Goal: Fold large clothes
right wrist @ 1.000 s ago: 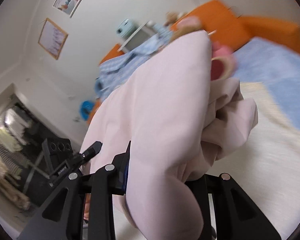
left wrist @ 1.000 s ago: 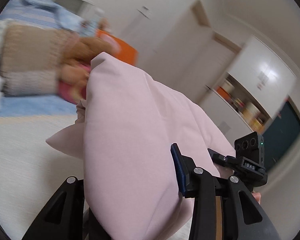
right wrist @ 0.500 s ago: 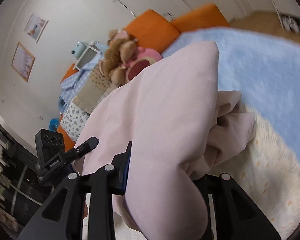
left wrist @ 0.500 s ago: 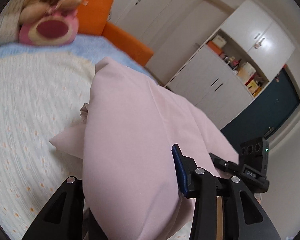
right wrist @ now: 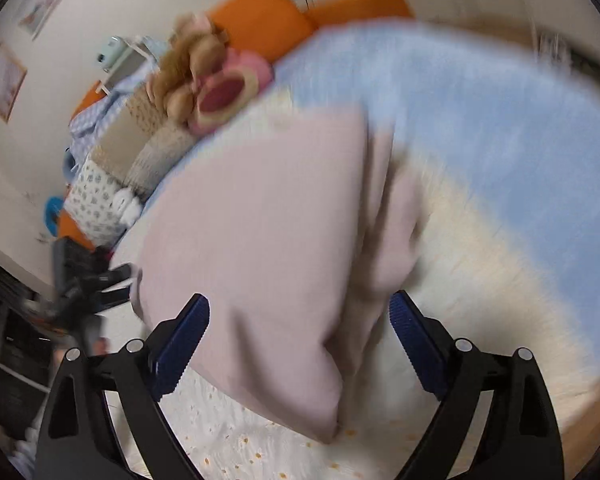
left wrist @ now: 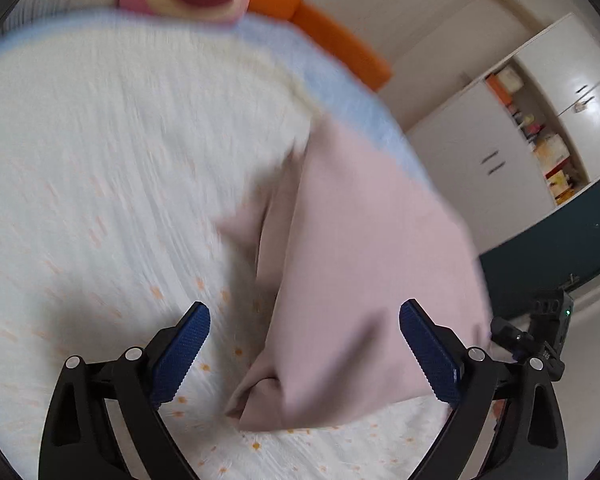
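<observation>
We see the left gripper [left wrist: 304, 344] with its jaws opening, blue pads spread wide, nothing pinched. The pink garment [left wrist: 364, 264] lies between the 2 fingers, reaching ahead and to the right of it, and its near corner sags onto the white bedspread [left wrist: 100, 168] just in front of the pads. No pad presses the cloth as far as the blurred frame shows.

The right gripper [right wrist: 300, 340] is the same: jaws opening, pads apart, released. The pink garment [right wrist: 260, 216] sits between and ahead of its fingers, running off to its left, with a bunched darker fold on the right side near the right pad. In the right wrist view the white bedspread [right wrist: 460, 240] lies under it.

Progress, our judgement: the cloth looks doubled over at least once and is being laid down, so 1 fold seems done. Left to do: likely flatten the bunched edge and make further folds, since the piece is lumpy, not a neat stack.

Further ahead of both grippers we see a pink plush toy [right wrist: 224, 96] and orange cushions [right wrist: 260, 20].

Writing: no readable label or brand on the garment. The small marking on the other gripper's body at the right edge of the left wrist view is too blurred to read.
</observation>
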Demonstrator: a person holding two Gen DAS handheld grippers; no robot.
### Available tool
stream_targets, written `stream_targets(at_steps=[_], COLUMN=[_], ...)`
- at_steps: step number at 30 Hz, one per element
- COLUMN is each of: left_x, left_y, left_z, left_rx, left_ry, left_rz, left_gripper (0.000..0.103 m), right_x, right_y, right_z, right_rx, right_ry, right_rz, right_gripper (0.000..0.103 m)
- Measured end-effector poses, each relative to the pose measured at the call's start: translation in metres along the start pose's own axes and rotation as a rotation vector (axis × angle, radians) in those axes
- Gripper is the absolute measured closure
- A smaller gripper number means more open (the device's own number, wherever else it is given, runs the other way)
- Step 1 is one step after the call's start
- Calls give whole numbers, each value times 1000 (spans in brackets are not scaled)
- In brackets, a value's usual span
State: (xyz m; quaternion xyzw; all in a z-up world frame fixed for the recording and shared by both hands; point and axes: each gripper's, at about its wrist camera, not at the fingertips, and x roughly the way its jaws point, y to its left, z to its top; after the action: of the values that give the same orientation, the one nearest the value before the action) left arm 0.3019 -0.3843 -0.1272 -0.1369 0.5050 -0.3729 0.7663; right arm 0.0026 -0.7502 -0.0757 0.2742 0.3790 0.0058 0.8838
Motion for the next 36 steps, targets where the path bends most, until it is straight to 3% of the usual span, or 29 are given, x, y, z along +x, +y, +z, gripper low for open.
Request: stream_targets(at_steps=[3, 4, 6, 8, 10, 16, 18, 19, 21, 25, 28, 29, 31, 32, 33, 36], left_x=[-34, -38, -31, -9, 32, 125, 150, 155, 160, 162, 119, 98, 45, 13, -10, -66], left_y=[-37, -57, -85, -102, -107, -72, -42, -30, -19, -28, -56, -67, -94, -107, -116, -128], left_z=[31, 42, 54, 65, 74, 76, 72, 72, 72, 73, 59, 52, 24, 4, -13, -62], left_rx=[61, 112, 197, 249, 267, 226, 149, 102, 78, 131, 245, 285, 376, 411, 421, 378], left_ry=[-98, -139, -184, -188, -155, -39, 27, 35, 31, 30, -28, -64, -187, -255, -313, -442], left_rz=[-62, -29, 44, 146, 219, 283, 227, 173, 136, 196, 290, 304, 358, 372, 396, 411], left_gripper=[3, 3, 3, 3, 3, 3, 2, 2, 2, 2, 2, 2, 2, 2, 2, 2], right_x=[-31, -31, -15, 15, 44, 103, 120, 125, 133, 138, 115, 99, 53, 33, 13, -36], right_y=[30, 40, 53, 55, 57, 15, -1, -5, -6, 8, 27, 38, 65, 77, 87, 114], right_z=[33, 44, 63, 76, 81, 66, 60, 57, 50, 48, 49, 45, 26, 14, -1, -48], right_rx=[-121, -150, -173, -168, -179, -151, -126, -131, -161, -243, -317, -352, -409, -426, -439, -476], right_ry=[-140, -162, -145, -96, -67, -9, 7, 2, -26, -39, -49, -77, -191, -242, -297, -439], right_rz=[-4, -36, -61, -92, -138, -190, -177, -172, -185, -262, -307, -311, -251, -244, -233, -216], right_gripper=[14, 20, 69, 84, 84, 91, 93, 93, 93, 93, 87, 80, 50, 22, 7, 5])
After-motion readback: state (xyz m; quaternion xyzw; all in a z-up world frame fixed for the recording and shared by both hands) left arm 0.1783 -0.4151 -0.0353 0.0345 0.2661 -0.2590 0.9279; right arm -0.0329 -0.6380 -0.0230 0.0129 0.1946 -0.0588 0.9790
